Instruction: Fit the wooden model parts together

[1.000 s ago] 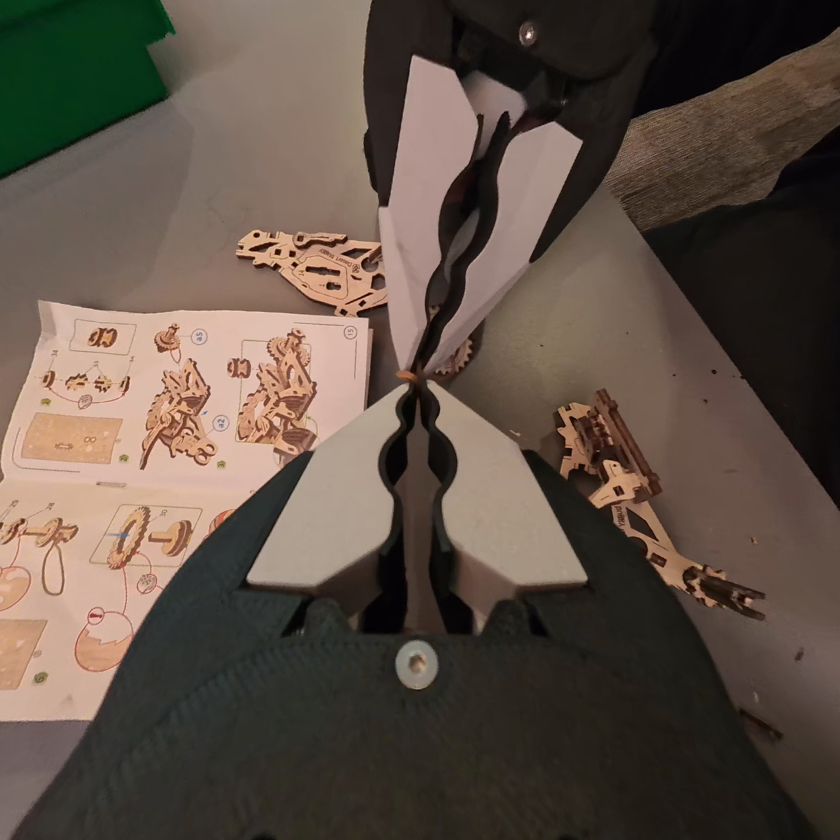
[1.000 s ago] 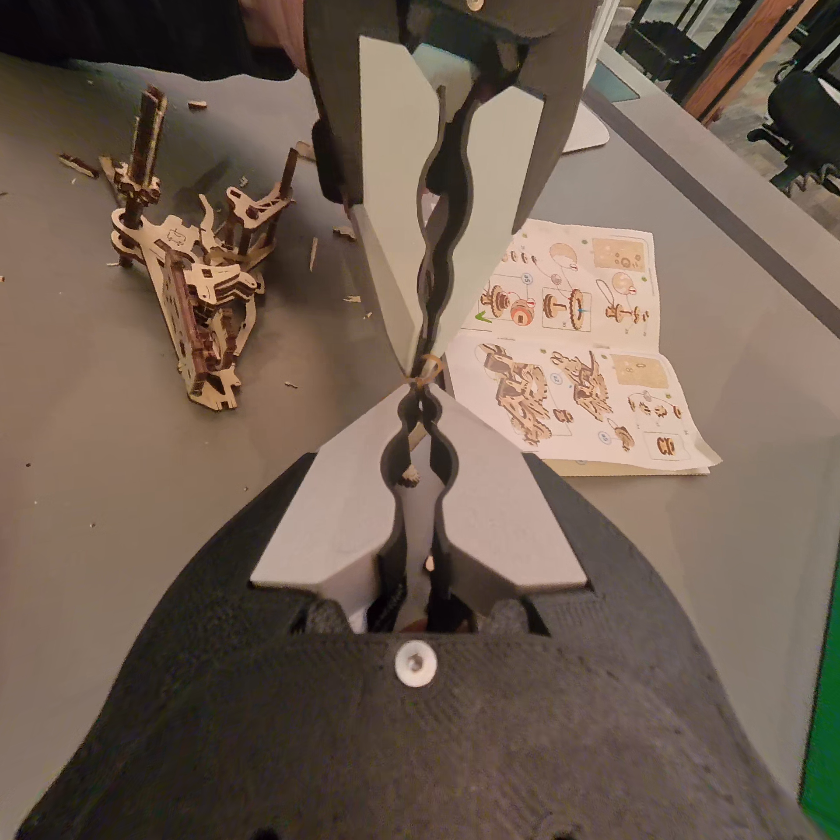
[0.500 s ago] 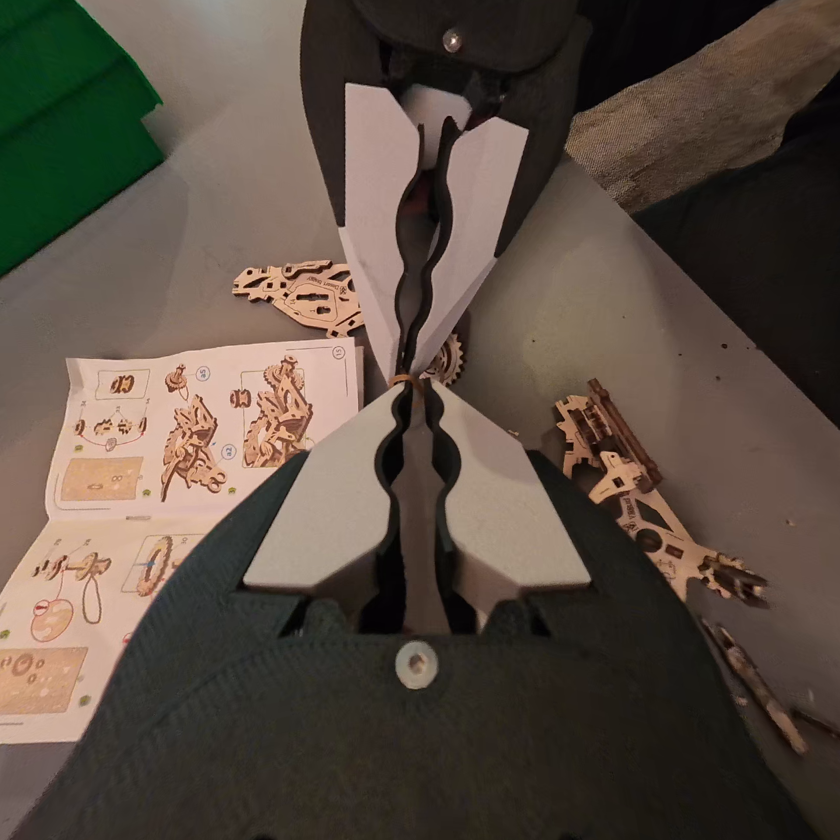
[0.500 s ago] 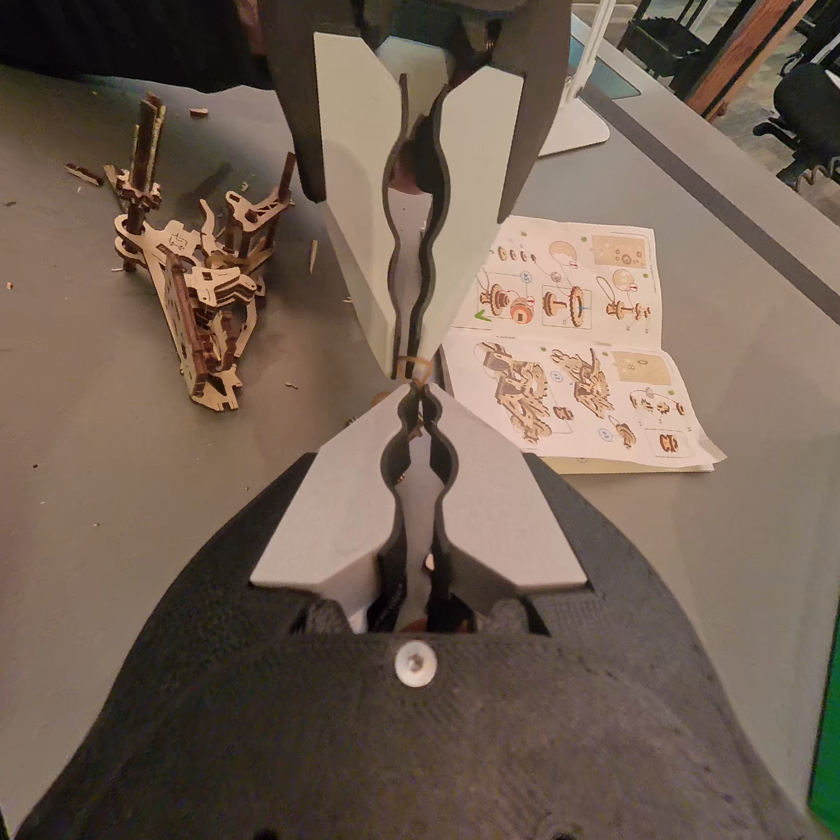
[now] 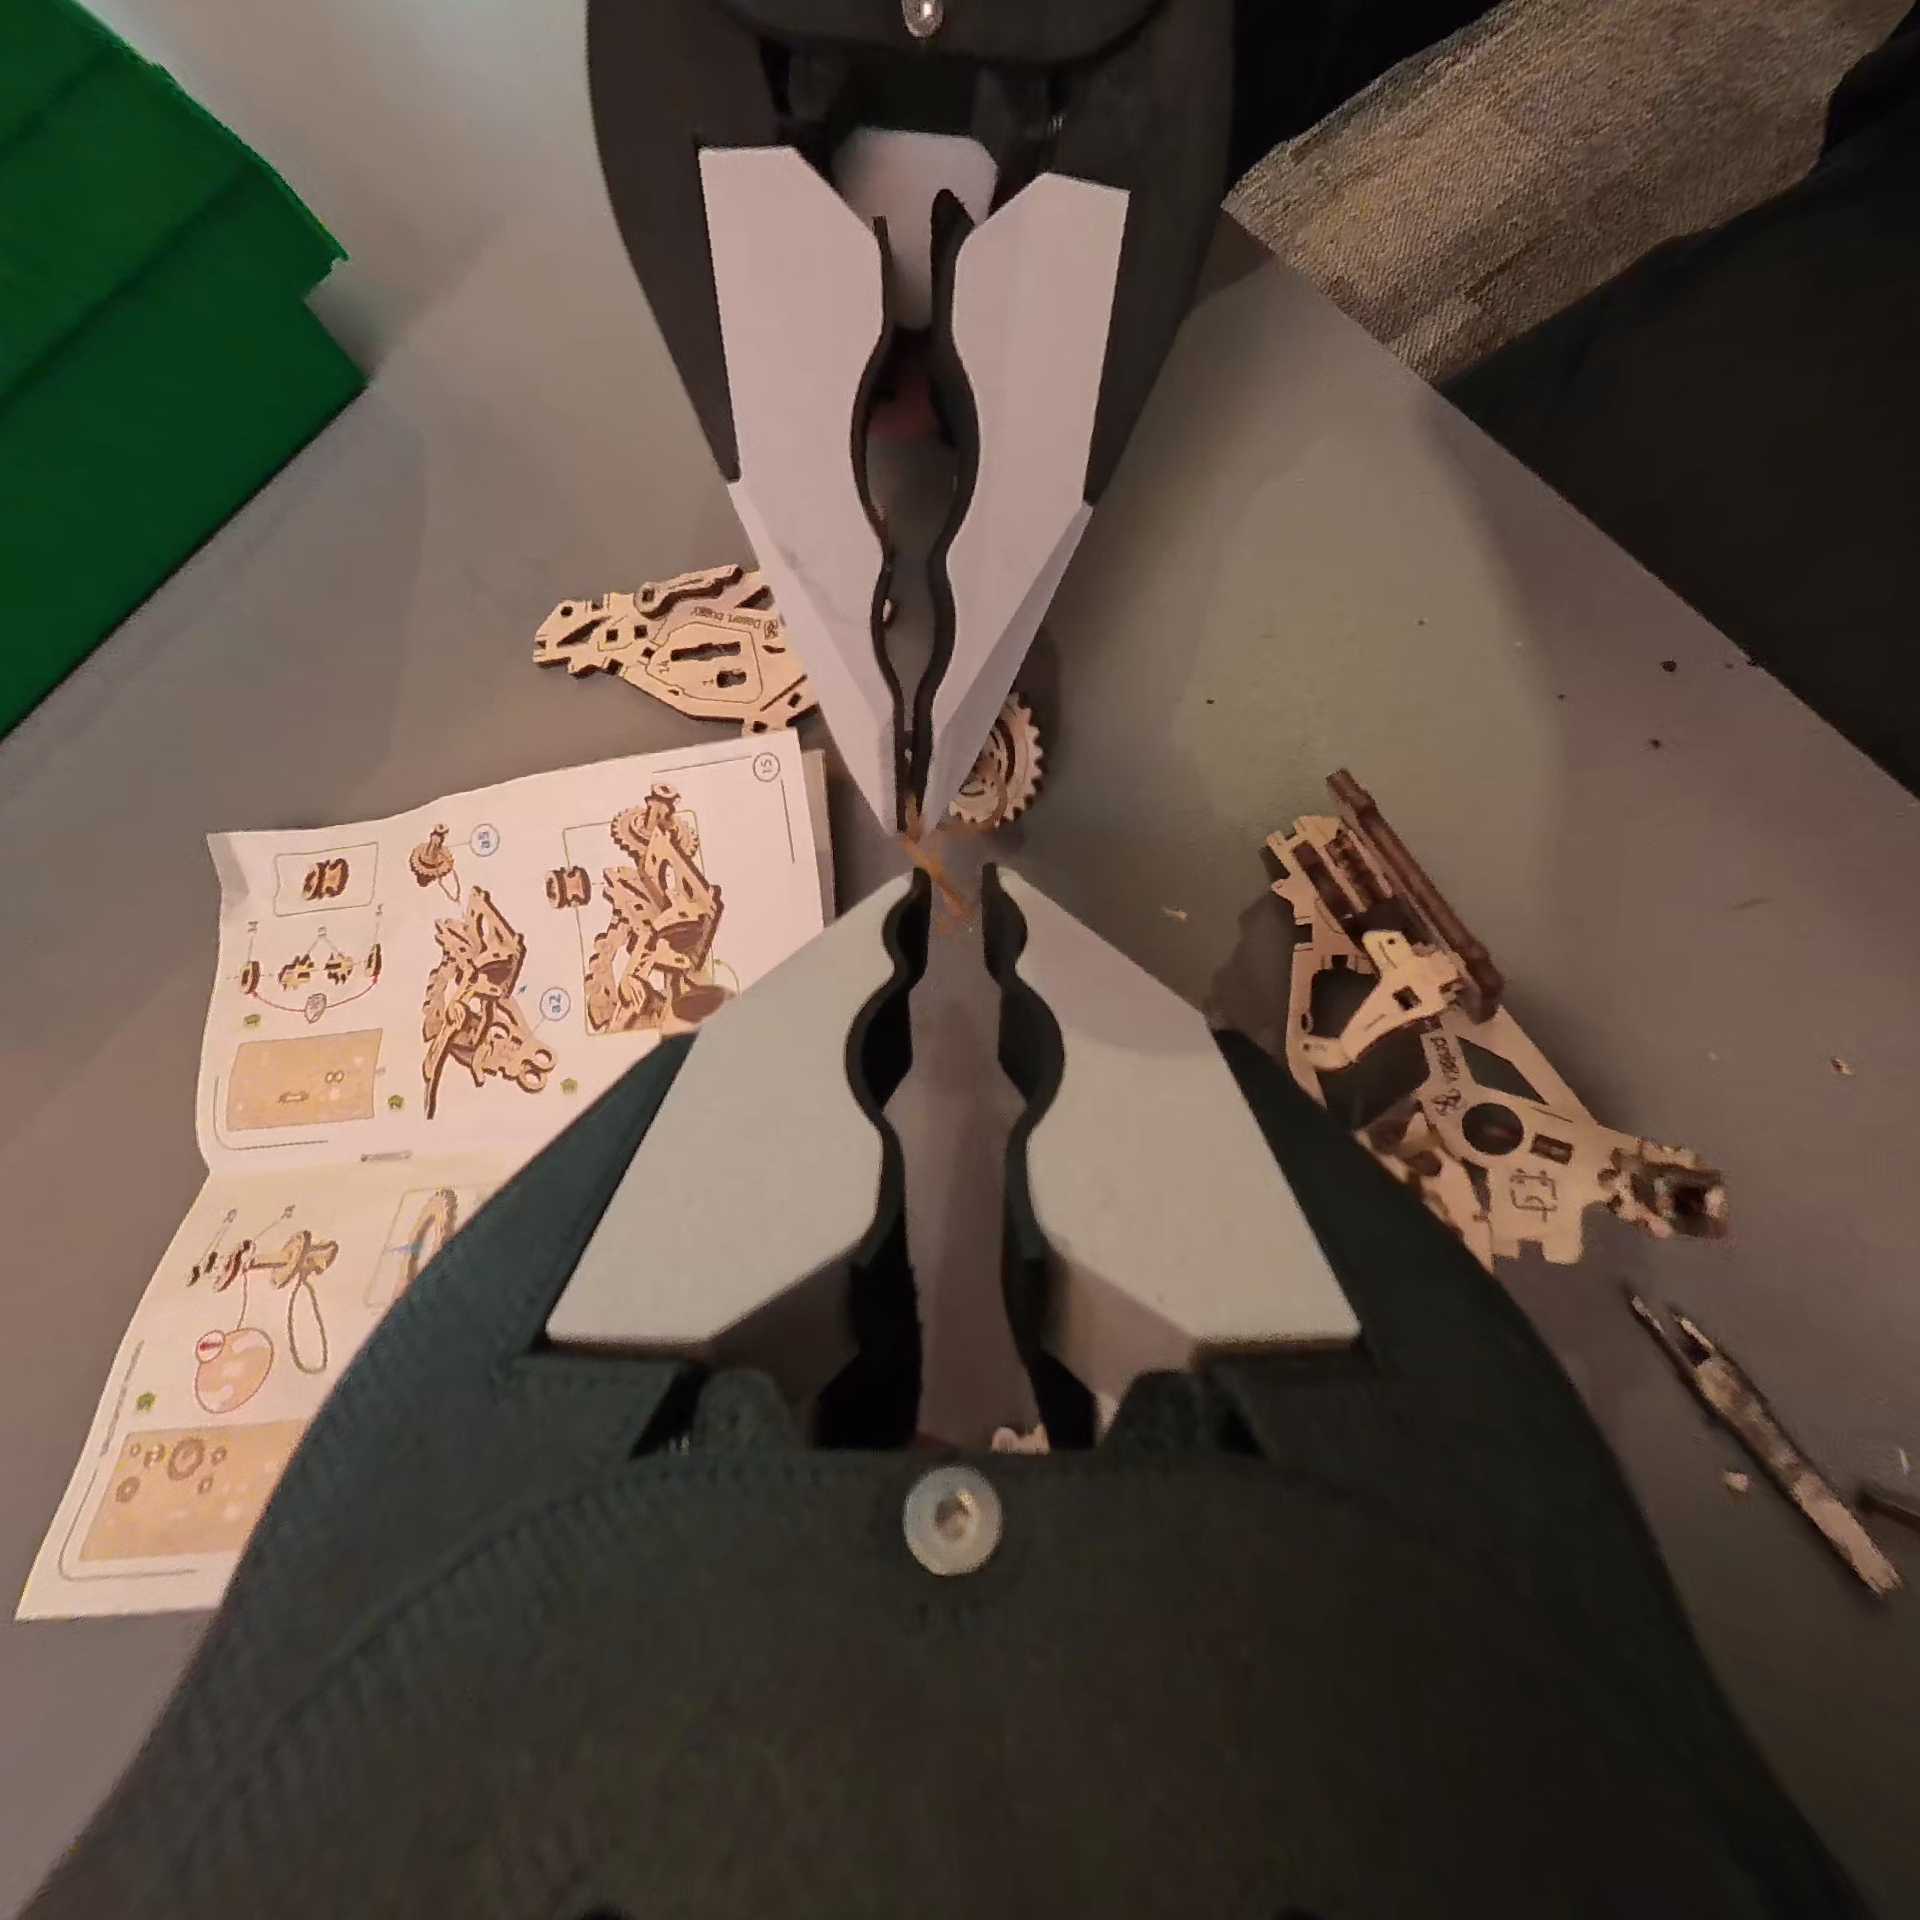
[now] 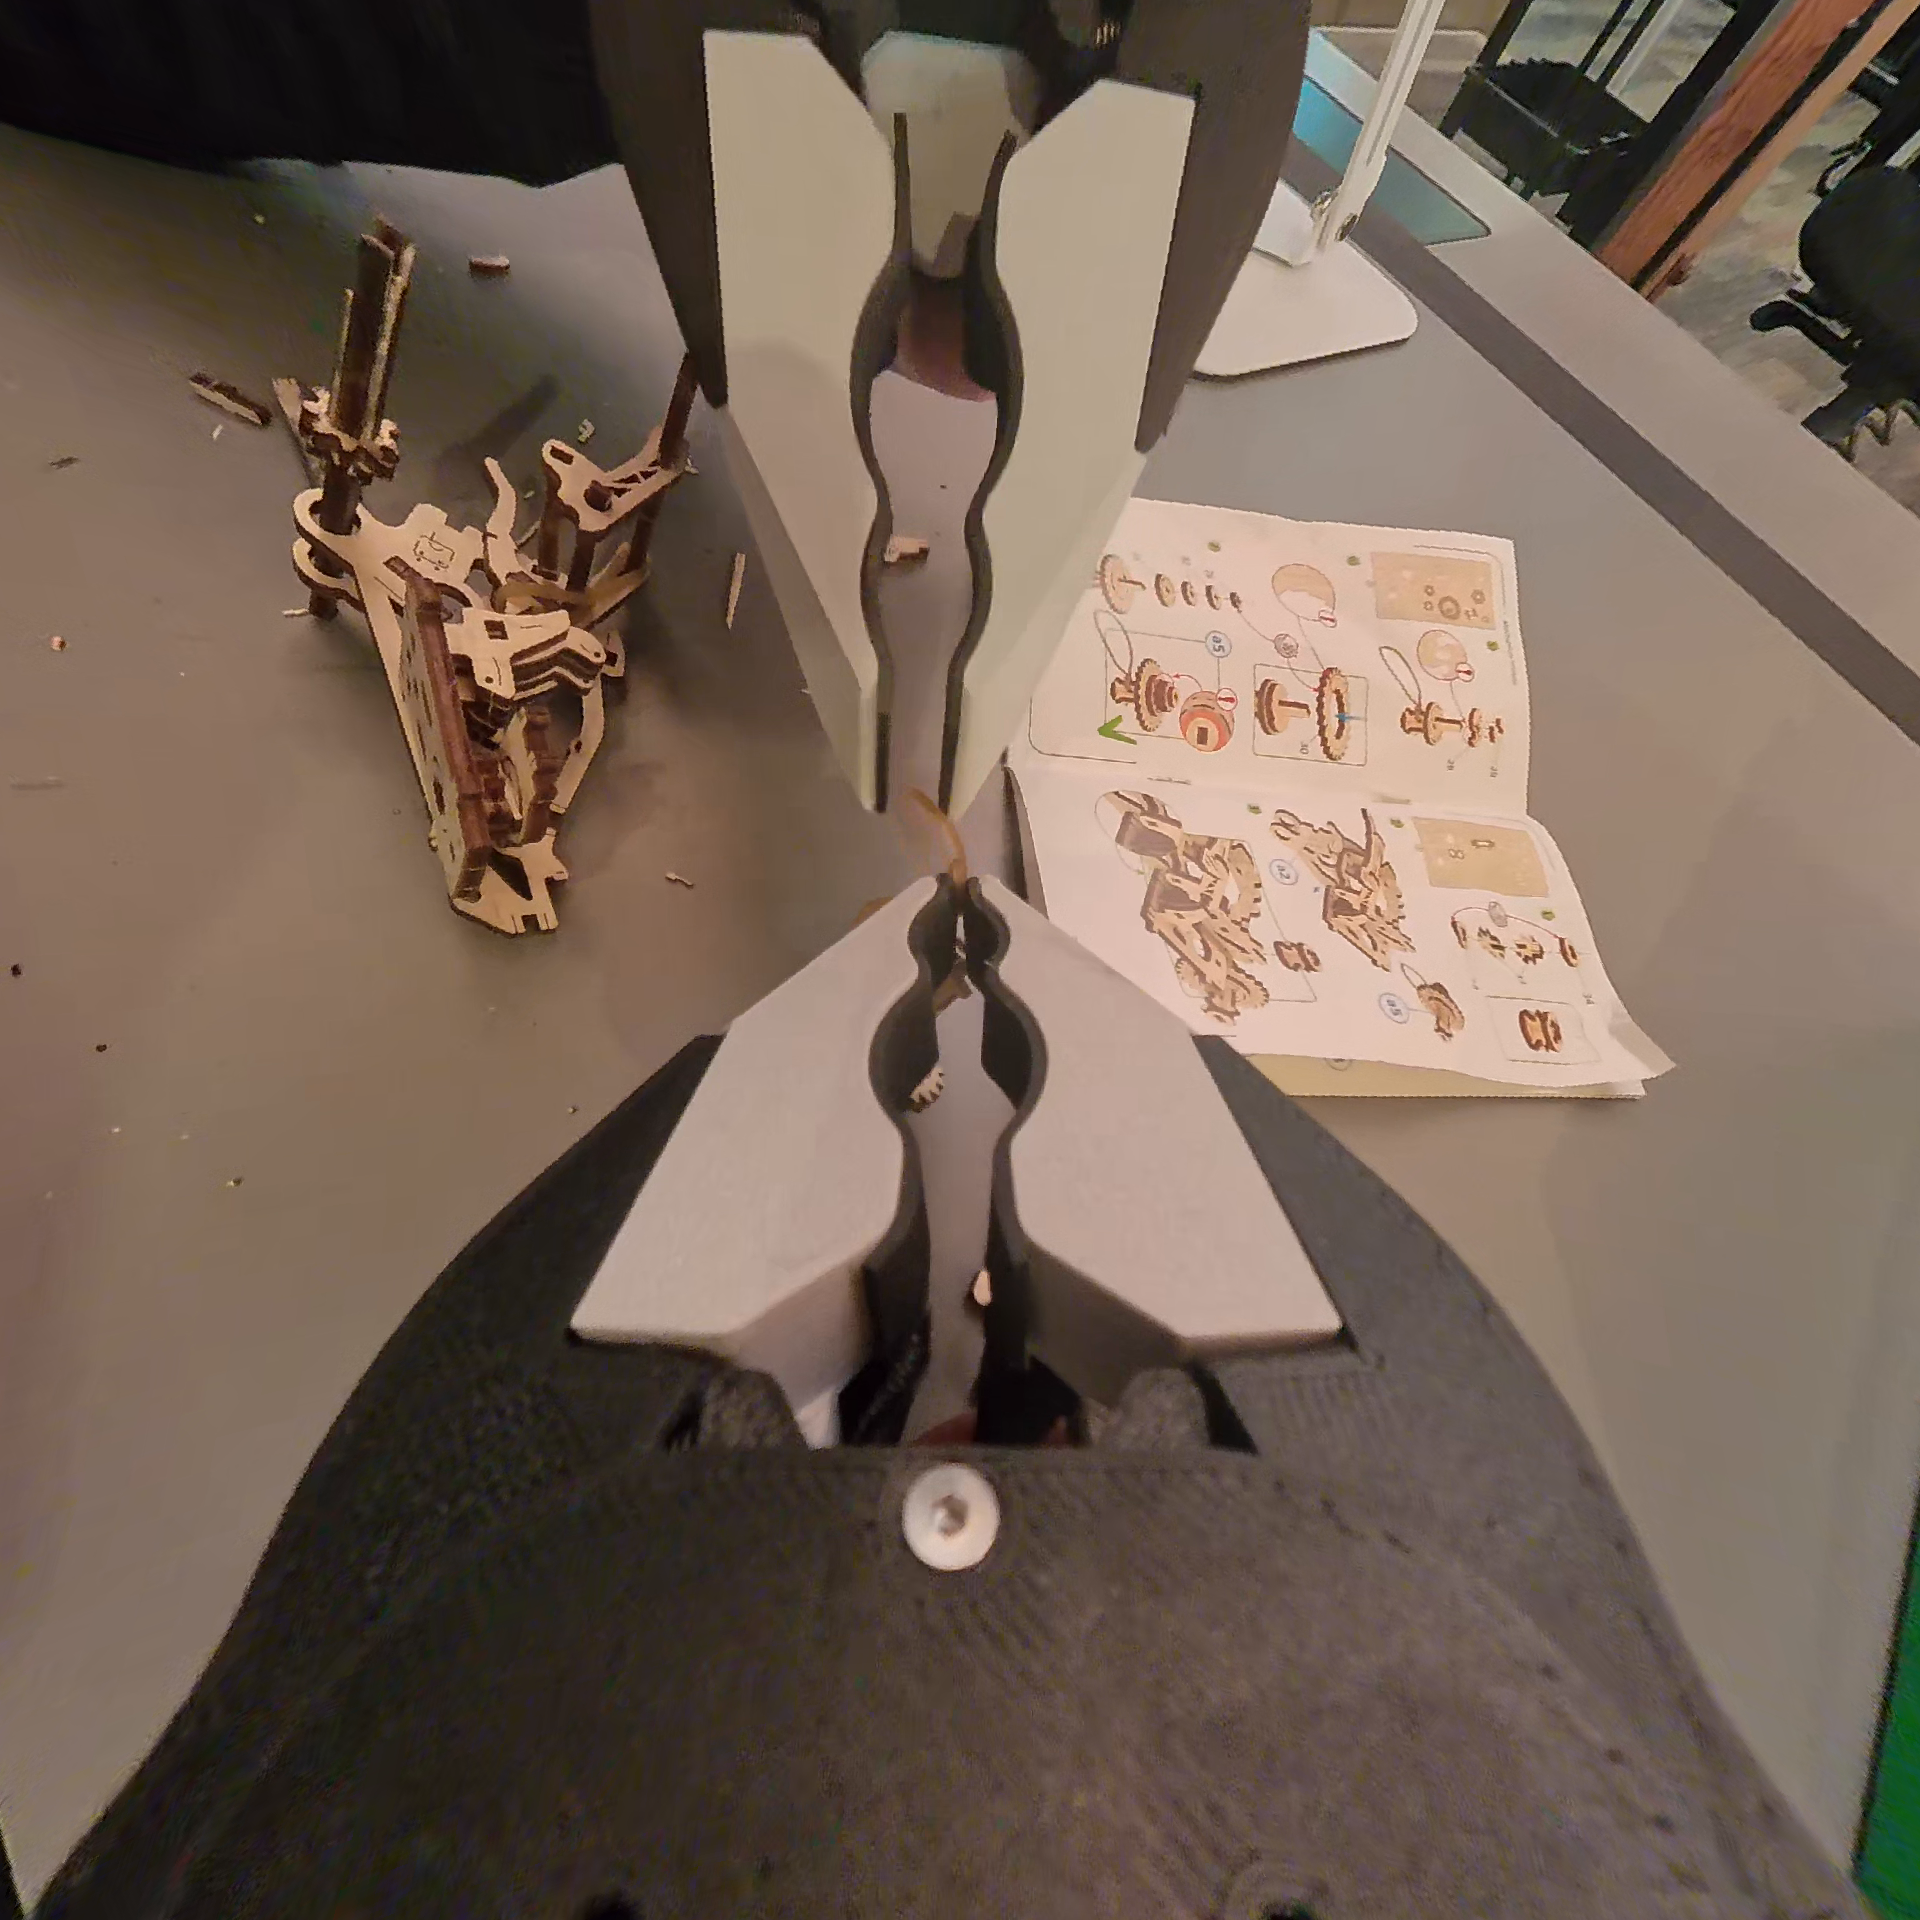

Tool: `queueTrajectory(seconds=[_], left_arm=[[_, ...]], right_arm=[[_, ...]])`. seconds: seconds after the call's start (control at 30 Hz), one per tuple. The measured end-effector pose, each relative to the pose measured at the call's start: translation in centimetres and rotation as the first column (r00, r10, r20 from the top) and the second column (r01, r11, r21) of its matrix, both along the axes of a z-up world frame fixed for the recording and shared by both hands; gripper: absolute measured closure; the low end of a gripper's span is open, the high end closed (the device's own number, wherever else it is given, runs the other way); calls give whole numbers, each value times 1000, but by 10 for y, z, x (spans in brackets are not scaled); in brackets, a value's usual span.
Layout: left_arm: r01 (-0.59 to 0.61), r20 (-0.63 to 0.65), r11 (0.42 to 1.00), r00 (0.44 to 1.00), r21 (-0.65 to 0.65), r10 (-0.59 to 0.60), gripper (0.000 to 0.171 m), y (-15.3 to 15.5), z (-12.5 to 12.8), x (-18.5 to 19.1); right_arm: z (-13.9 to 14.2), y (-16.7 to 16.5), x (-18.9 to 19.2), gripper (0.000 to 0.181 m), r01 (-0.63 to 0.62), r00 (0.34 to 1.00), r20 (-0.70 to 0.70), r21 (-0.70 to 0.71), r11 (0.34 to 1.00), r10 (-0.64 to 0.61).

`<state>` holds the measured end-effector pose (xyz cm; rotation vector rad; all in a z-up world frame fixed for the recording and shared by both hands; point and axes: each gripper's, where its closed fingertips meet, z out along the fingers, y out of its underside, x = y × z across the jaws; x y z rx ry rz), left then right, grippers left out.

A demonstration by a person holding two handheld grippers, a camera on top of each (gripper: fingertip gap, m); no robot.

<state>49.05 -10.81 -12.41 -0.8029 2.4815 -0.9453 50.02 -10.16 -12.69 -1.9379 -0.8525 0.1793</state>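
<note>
Tip to tip over table (image 5: 1403, 644) – right gripper (image 6: 958, 902) pinched tight on rubber band (image 6: 935, 831), left gripper (image 5: 951, 883) slightly apart, prob. to regrip it – model (image 6: 468, 665) parked aside.

Black hand-held gripper (image 5: 951, 883), grey wavy-edged fingers (image 5: 769, 1122)

Grey table (image 6: 260, 1039) spans both views, lit warm and dim. Ahead-right of the right gripper: white stand base (image 6: 1320, 312), a dark strip along the table edge, a wooden post (image 6: 1725, 135), black chairs (image 6: 1860, 260). Ahead-left of the left gripper: green boxes (image 5: 125, 343).
</note>
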Motion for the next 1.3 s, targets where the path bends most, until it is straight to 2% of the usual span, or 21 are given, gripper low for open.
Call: queueTrajectory(seconds=[0.1, 0.27, 0.37, 0.5, 0.57, 0.8, 0.97, 1.03, 1.07, 1.13, 1.3], left_arm=[[-5, -36, 1000, 999, 9, 6, 163, 10, -4, -6], [-60, -21, 996, 998, 66, 61, 165, 31, -11, 4], [-56, 4, 991, 998, 118, 56, 167, 34, -16, 14], [-2, 37, 993, 999, 117, -2, 169, 22, -7, 24], [21, 36, 983, 999, 182, -28, 168, 23, -10, 30], [148, -104, 974, 986, 174, -132, 156, 6, -30, 21], [154, -142, 978, 981, 141, -134, 171, -1, -35, 19], [150, -152, 981, 980, 127, -130, 171, -2, -35, 17], [146, -157, 982, 980, 123, -126, 171, -2, -36, 17], [140, -156, 982, 980, 124, -120, 171, -1, -36, 16], [114, -169, 990, 981, 89, -97, 171, -1, -35, 16]], right_arm=[[-1, 0, -1, 181, -5, 1000, 3, -2, 1000, 5], [-2, -1, -2, 181, -12, 1000, 9, -8, 1000, 12], [-2, -1, -2, 181, -15, 1000, 7, -8, 1000, 15], [-2, -3, -3, 181, -29, 1000, 4, -15, 999, 29], [-3, -4, -4, 181, -35, 999, 0, -22, 999, 35], [-4, -9, -6, 181, -67, 998, -17, -50, 996, 67], [-4, -12, -9, 181, -90, 996, -7, -75, 993, 89], [-4, -12, -10, 181, -93, 996, -10, -91, 992, 92], [-6, -13, -11, 178, -92, 996, -9, -115, 989, 91], [-9, -13, -12, 159, -88, 996, 9, -148, 985, 90], [1, -15, -12, 147, -82, 996, 19, -124, 989, 85]])
